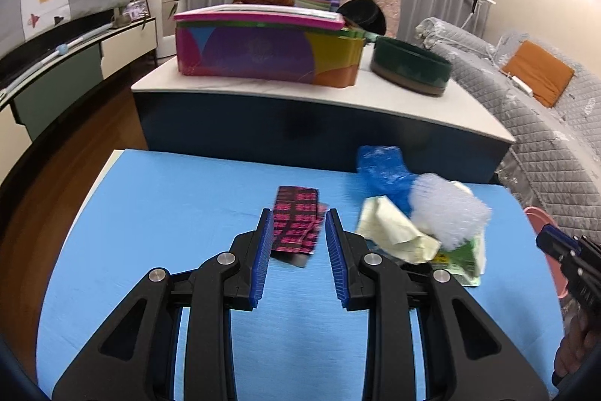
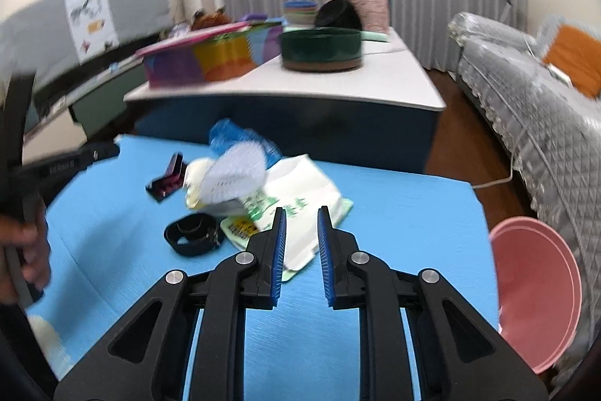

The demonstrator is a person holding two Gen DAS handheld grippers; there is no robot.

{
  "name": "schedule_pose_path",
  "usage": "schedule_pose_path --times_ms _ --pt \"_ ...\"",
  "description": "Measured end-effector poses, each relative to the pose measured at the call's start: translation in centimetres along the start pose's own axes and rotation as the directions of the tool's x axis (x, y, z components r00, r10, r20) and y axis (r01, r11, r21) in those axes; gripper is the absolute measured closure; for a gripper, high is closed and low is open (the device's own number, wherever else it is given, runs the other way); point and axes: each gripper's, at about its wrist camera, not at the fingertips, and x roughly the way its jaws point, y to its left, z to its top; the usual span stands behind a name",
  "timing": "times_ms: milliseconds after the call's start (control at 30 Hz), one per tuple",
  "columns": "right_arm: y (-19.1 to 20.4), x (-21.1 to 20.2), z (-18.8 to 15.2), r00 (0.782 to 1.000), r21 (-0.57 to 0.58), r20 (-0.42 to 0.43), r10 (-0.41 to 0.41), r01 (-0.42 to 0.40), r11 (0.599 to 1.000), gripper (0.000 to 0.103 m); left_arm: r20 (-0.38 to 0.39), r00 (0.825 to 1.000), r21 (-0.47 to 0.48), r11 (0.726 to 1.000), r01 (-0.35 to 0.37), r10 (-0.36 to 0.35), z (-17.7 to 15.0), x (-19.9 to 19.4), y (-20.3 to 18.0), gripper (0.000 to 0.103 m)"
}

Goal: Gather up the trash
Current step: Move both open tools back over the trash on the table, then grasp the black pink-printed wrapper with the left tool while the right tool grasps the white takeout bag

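- Left gripper (image 1: pixel 296 213) held low over the blue worktop (image 1: pixel 169 198), jaws parted a moderate way, nothing pressed between the pads.
- Black-and-pink wrapper (image 1: pixel 296 220) lay flat on the worktop, seen in the gap between the left jaws and just past their tips; whether touched by them, could not tell.
- Heap of trash lay just to the right of the left jaws: pale yellow crumpled paper (image 1: pixel 390 224), white foam netting (image 1: pixel 447 209) on top, crumpled blue plastic bag (image 1: pixel 383 168) behind, white-and-green printed bag (image 1: pixel 465 258) beneath.
- Right gripper (image 2: pixel 301 213) held low over the same worktop, jaws parted narrowly, nothing gripped.
- White-and-green printed bag (image 2: pixel 300 186) lay under and just beyond the right jaw tips, its near edge showing in the gap between them; contact could not be told.
- Left of the right jaws, near but apart: black strap coiled in a loop (image 2: pixel 193 233); foam netting (image 2: pixel 236 171) and blue plastic bag (image 2: pixel 233 134) farther back; black-and-pink wrapper (image 2: pixel 169 179) well to the left.
- Pink basin (image 2: pixel 537 292) stood off the right edge of the worktop, beside the grey-covered sofa (image 2: pixel 544 100).
- A hand (image 2: pixel 30 250) on the other gripper's handle seen at the left edge of the right wrist view.
- Right wrist view blurred, fine detail lost.
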Motion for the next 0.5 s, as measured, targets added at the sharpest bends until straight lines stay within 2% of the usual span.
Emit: schedule_pose_path --times_ms 133,200,233,267,400,500 --pt "2.0 1.8 -0.6 1.000 -0.072 -0.015 -0.012 0.011 0.997 0.082 -0.020 1.000 0.013 1.000 -0.017 0.017 -0.5 1.1 0.2 0.074" --pt "2.7 2.4 -0.9 1.000 -0.103 -0.021 -0.024 0.022 0.994 0.074 -0.031 0.999 0.013 1.000 -0.016 0.016 -0.6 1.6 0.3 0.074" --pt "3.1 2.8 -1.0 0.999 -0.123 -0.024 -0.036 0.033 0.992 0.061 -0.036 0.999 0.015 1.000 -0.018 0.018 -0.6 1.9 0.4 0.074" --pt "3.3 3.1 -1.1 0.999 -0.140 -0.027 -0.046 0.042 0.989 0.056 -0.041 0.999 0.016 1.000 -0.019 0.019 -0.6 2.2 0.5 0.074" --pt "4.2 4.2 -1.3 0.995 -0.205 -0.025 -0.099 0.092 0.974 0.056 -0.067 0.998 0.022 1.000 -0.016 0.018 -0.9 3.4 0.4 0.074" --pt "4.0 4.7 -1.1 0.993 -0.207 -0.031 -0.118 0.109 0.972 0.056 -0.077 0.997 0.042 0.999 -0.010 0.013 -1.0 4.2 -0.2 0.074"
